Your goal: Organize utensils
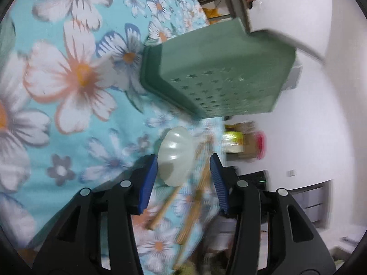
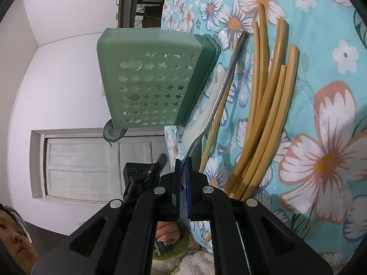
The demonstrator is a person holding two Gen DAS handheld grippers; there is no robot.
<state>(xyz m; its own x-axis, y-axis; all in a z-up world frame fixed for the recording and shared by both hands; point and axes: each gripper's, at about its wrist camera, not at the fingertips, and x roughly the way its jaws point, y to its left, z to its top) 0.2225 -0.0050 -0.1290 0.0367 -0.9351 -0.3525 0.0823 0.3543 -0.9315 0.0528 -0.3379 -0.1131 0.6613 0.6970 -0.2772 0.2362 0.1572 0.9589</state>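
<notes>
**Spoons and sticks by the green holder**

Flowers in white, pink and blue cover the big blue tablecloth that carries everything. The whole picture looks turned on its side in both views.

Near one edge of the cloth stands a green holder. It is a box with little star holes and a few round holes in its wall, and it sits on a darker green base.

A bunch of long yellow chopsticks lies flat on the cloth, near the holder but not touching it. More of these sticks show under the left gripper in its own blurry view.

The left gripper has its blue pads apart, with nothing squeezed between them. A white spoon lies on the cloth right past the gap, with its bowl end just beside one pad. The same white spoon lies just next to the holder's base.

The right gripper is clenched tight on the bowl end of a metal spoon. Its dark handle points away toward the holder's base, across the white spoon.

A hand shows under the right gripper, near the edge of the cloth.
</notes>
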